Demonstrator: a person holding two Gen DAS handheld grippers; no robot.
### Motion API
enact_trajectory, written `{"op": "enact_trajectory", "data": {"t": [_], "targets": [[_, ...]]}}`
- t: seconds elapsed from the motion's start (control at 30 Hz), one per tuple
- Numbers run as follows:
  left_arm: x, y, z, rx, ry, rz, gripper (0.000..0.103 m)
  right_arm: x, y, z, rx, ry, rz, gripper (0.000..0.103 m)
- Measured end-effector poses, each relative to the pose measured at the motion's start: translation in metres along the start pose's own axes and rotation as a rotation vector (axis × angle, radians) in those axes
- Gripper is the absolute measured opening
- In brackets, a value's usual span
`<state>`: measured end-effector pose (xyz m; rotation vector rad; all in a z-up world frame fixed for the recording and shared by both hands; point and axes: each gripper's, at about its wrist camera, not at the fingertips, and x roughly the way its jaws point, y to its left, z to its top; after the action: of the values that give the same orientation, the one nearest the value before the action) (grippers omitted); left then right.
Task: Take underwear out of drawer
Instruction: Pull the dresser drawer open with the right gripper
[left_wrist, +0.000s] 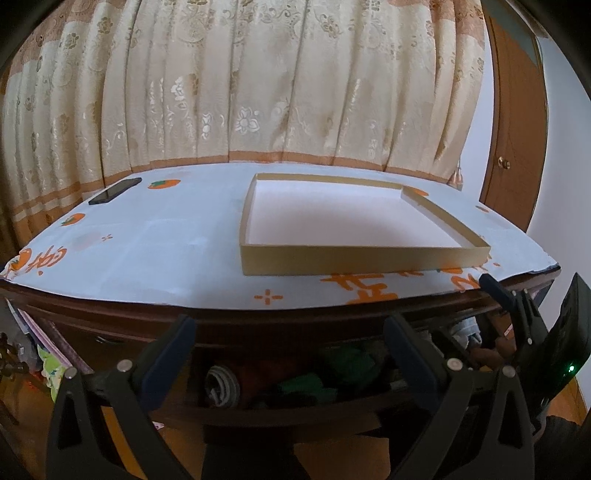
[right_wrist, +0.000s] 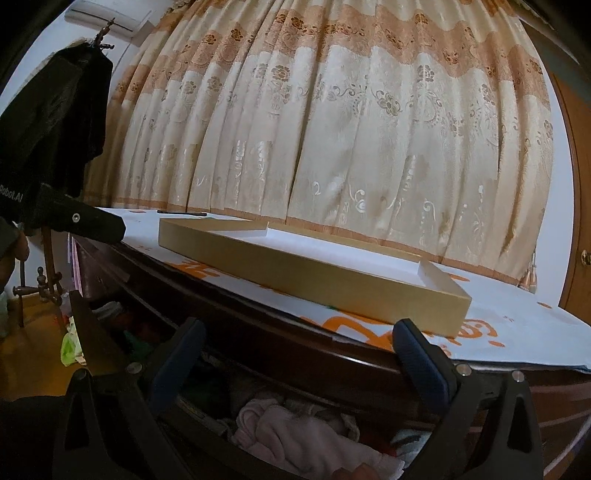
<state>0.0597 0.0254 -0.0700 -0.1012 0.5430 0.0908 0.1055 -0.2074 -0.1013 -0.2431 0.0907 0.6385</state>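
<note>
Right wrist view shows your right gripper (right_wrist: 299, 347), jaws apart, poised over the pink underwear (right_wrist: 295, 435) at 6 o'clock in the open drawer (right_wrist: 207, 435), ready to pinch; left gripper (left_wrist: 291, 343) likewise apart, holding nothing.

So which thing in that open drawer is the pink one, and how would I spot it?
Find the dark wooden dresser below the flowery curtain, with a shallow tan box on top. Its top drawer stands open under the box. The pink cloth lies bunched between the right gripper fingers, paler than the green and dark clothes further left.
</note>
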Motion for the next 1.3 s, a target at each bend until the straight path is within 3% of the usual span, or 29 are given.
{"op": "enact_trajectory", "data": {"t": [1.3], "targets": [[-0.051, -0.007, -0.003, 0.042, -0.060, -0.004, 0.103, -0.037, 0.019, -0.008, -0.012, 0.064, 0.013, 0.102]]}}
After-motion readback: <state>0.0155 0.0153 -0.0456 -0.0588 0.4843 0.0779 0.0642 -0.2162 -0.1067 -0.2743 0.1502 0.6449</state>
